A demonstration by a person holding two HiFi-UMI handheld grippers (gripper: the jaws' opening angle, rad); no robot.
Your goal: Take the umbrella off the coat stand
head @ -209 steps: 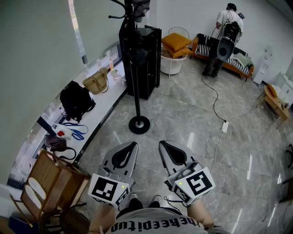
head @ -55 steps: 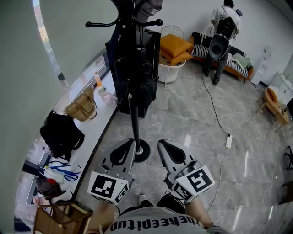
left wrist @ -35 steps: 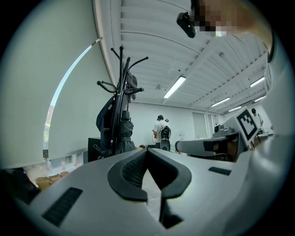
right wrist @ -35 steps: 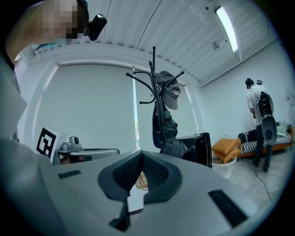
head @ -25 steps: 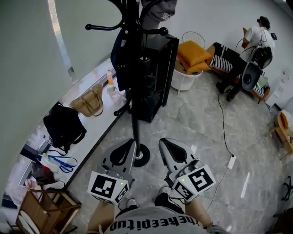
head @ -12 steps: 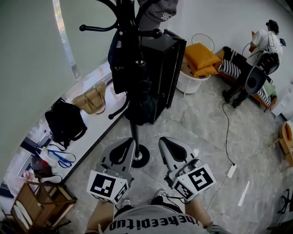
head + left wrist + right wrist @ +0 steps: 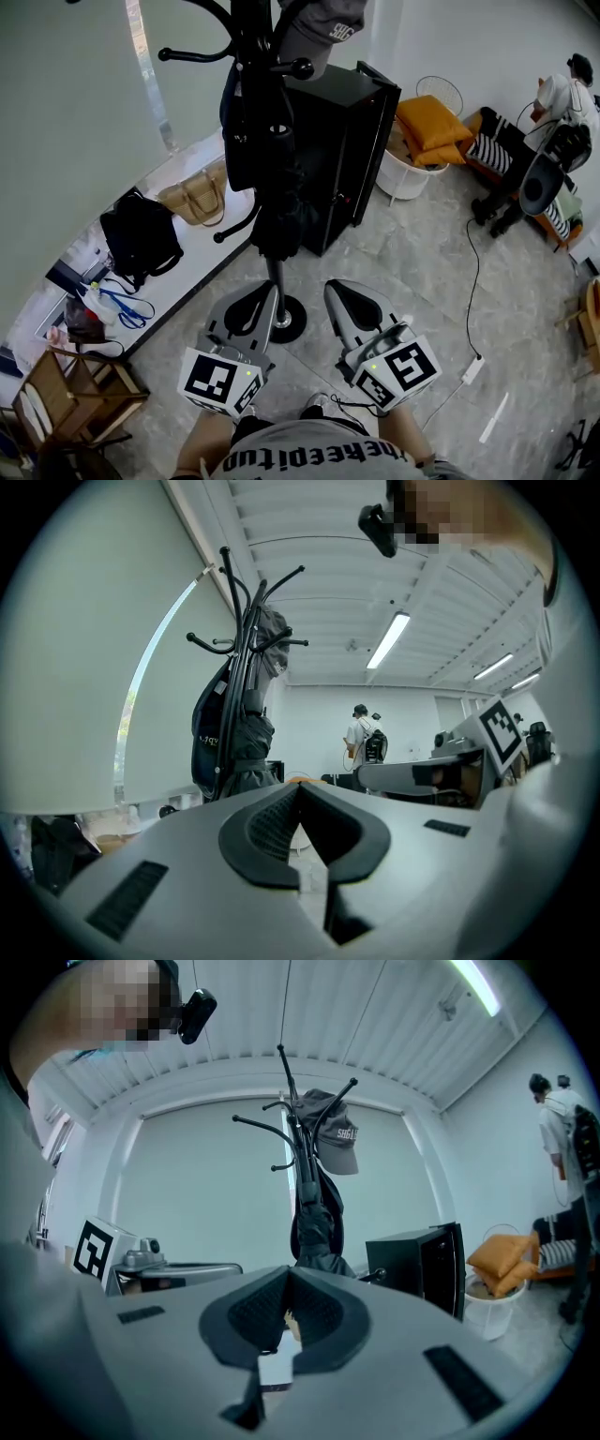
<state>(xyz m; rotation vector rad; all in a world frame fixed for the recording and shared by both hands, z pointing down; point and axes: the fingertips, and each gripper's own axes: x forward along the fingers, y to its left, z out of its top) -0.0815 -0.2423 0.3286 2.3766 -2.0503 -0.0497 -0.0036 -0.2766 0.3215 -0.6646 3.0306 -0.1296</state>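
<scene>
Coat stand [image 7: 275, 274] looms closer than a second ago; furled umbrella [image 7: 281, 202] hangs on it. Left gripper [image 7: 270, 291] and right gripper [image 7: 334, 287] jaws clenched, empty: approach only, no grasp yet

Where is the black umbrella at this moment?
In the head view, the umbrella hangs on the coat stand at upper centre, below the grey cap and just left of the black cabinet.
</scene>
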